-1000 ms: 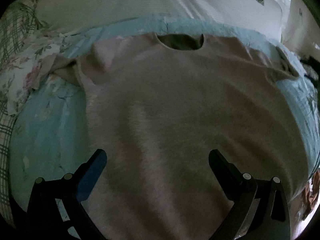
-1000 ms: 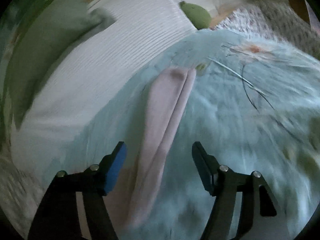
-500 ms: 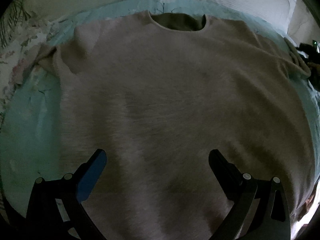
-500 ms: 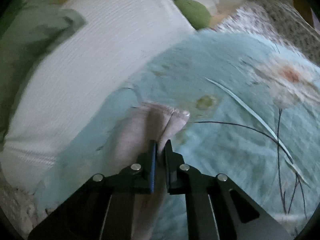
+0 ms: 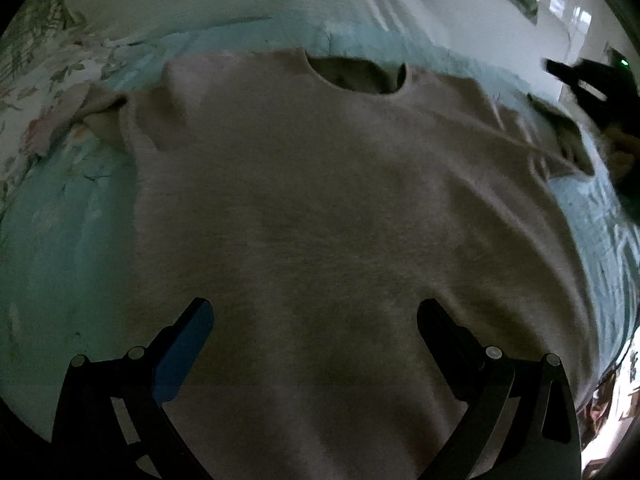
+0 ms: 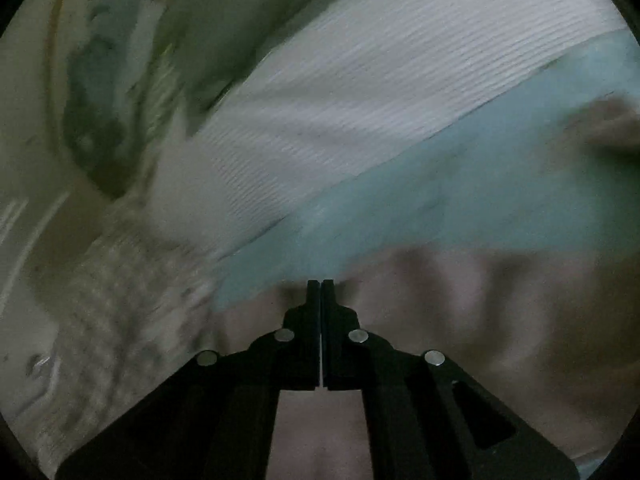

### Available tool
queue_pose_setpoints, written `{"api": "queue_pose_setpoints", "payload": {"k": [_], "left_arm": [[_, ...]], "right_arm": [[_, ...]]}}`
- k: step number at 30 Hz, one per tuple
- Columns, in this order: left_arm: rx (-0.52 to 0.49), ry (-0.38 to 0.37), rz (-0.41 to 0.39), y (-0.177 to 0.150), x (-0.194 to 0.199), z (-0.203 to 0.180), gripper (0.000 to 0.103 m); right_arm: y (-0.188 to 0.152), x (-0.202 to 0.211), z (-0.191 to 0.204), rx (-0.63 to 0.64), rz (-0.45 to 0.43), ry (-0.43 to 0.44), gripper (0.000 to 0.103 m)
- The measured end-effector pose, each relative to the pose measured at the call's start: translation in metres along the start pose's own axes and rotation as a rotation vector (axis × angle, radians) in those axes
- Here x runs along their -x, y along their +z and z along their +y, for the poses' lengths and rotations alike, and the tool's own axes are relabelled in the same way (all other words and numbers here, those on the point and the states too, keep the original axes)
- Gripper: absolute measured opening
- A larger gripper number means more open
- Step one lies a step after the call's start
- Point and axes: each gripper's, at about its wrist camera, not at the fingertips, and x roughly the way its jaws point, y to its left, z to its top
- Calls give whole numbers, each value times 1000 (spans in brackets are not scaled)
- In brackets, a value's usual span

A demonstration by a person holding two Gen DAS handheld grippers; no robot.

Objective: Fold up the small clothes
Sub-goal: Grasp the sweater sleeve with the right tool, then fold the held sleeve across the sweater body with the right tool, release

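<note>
Garment: fuzzy pale-pink knit sweater (image 5: 340, 208), spread flat, front up, on teal floral bed quilt (image 5: 68, 240); neckline far side.
Left hand-held gripper (image 5: 314, 320): jaws wide, hovering over hem area, holding nothing.
Right hand-held gripper (image 6: 321, 286): was open 1 s ago, now clamped on right sleeve (image 5: 560, 140) fabric.
Change: sleeve lifted, view swung toward sweater body.
Meaning: prob. first fold started, sleeve going inward; blur = fast move.

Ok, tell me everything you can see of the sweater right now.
The sweater is pale pinkish-beige, soft and fuzzy-looking, with a round neckline. It lies front-up, spread mostly flat on the light blue bedspread, one sleeve bunched at the far left. The right gripper is shut on its right sleeve, lifting it; the left gripper hovers open above the hem.
</note>
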Motion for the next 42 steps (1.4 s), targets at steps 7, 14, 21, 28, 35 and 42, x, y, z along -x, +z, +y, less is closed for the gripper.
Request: {"api": "queue_pose_setpoints", "payload": {"k": [7,14,21,28,35,42], "left_arm": [[61,32,-35,-6,21,38,102],[103,52,6,-15,7,63,102],[73,36,57,-10,-22,41,102],[30,22,107,-3,-46,12,102],[20,10,90,-1,-44,6,102],[53,-19,58,-6,-29,15,102]], "right_arm": [[5,-14,-2,74,-37,-362,21],[61,79,-101,180,-72,-791,71],[87,55,-138,545,172,-1011,72],[107,10,-179,580,316,-1132,6],[124,64,-143,91,3,-586,5],[71,-2,-48,-126,-8,-7,5]]}}
